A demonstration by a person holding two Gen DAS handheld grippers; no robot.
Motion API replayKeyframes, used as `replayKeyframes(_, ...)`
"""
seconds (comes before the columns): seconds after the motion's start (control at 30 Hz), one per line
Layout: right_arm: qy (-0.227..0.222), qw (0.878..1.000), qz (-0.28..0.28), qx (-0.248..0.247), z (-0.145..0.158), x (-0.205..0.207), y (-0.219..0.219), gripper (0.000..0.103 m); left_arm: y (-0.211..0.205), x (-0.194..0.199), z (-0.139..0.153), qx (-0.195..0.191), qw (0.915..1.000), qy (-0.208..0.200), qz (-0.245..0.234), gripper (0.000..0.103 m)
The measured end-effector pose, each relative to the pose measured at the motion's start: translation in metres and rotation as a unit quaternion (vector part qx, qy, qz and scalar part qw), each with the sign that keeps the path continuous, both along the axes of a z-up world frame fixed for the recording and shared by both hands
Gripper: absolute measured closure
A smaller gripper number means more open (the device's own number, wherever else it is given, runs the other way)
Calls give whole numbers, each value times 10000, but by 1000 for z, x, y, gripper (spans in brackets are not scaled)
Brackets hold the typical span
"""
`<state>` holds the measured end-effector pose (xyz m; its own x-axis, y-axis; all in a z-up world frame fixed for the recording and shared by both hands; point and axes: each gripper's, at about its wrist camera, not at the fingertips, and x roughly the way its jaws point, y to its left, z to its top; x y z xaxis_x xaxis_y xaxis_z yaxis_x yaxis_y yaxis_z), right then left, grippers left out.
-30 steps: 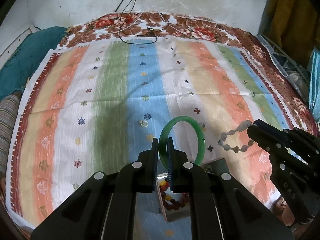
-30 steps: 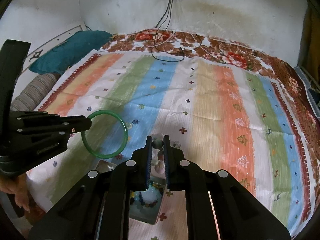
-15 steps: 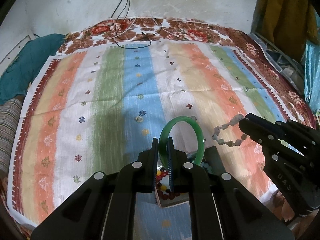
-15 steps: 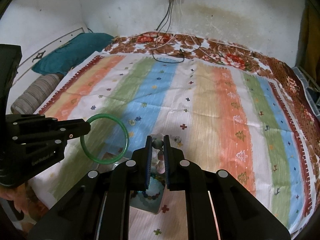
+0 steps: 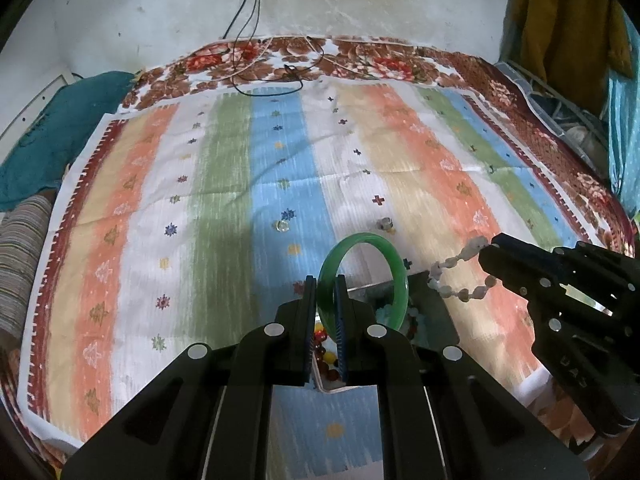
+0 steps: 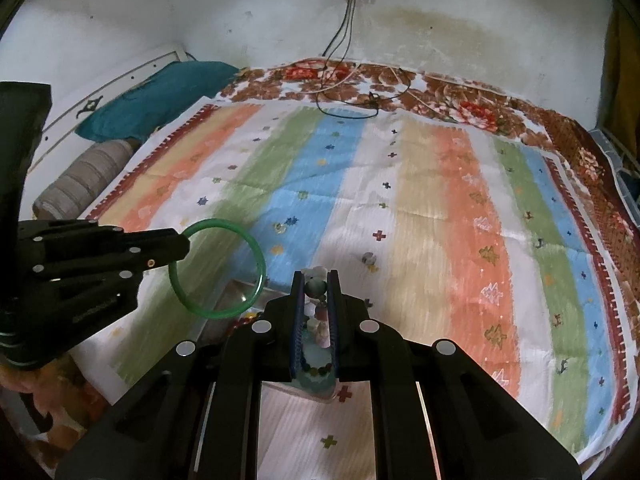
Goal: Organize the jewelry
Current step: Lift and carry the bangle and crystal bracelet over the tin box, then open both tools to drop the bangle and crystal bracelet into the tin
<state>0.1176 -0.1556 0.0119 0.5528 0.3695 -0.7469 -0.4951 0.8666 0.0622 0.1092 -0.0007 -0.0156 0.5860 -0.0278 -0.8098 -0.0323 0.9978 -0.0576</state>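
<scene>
My left gripper point(image 5: 326, 280) is shut on a green bangle point(image 5: 396, 264), which stands upright above an open metal box point(image 5: 436, 312) of beaded bracelets. The right wrist view shows the same bangle point(image 6: 259, 264) held out from the left gripper point(image 6: 182, 246). My right gripper point(image 6: 316, 276) is shut on a pale bead bracelet point(image 6: 316, 286), which hangs between its fingers. From the left wrist view the bracelet point(image 5: 456, 276) dangles from the right gripper point(image 5: 486, 254) beside the box. Two small clear rings point(image 5: 282, 225) point(image 5: 385, 223) lie on the striped cloth beyond.
A striped cloth point(image 5: 224, 184) covers a floral bedspread point(image 5: 360, 62). Cables point(image 5: 272, 76) trail down the far wall onto the bed. A teal pillow point(image 6: 160, 100) and a striped bolster point(image 6: 84, 180) lie at the left. Clothes point(image 5: 560, 28) hang at the right.
Both grippers have drawn back toward the near edge with their jewelry, so more of the far wall shows. The box sits farther under the bangle. Both grips are unchanged.
</scene>
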Motion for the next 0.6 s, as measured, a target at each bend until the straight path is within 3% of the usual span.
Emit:
replayKeyframes(0.5,218,9996,130,135,-6,-11,-3,90,-6,-12,-4,-68,9999,121,-71,93)
replayKeyframes(0.53,294,9994,144,110,-8,-11,-3,85,-7,-10,-7,-64,9997,206,-126,90)
replayKeyframes(0.57,317,9994,126,79,-10,-10,-2,71,-9,-9,-9,-6,9996,263,-117,85)
replayKeyframes(0.6,323,9994,102,58,-11,-10,-2,65,-9,-8,-11,63,9995,289,-89,74)
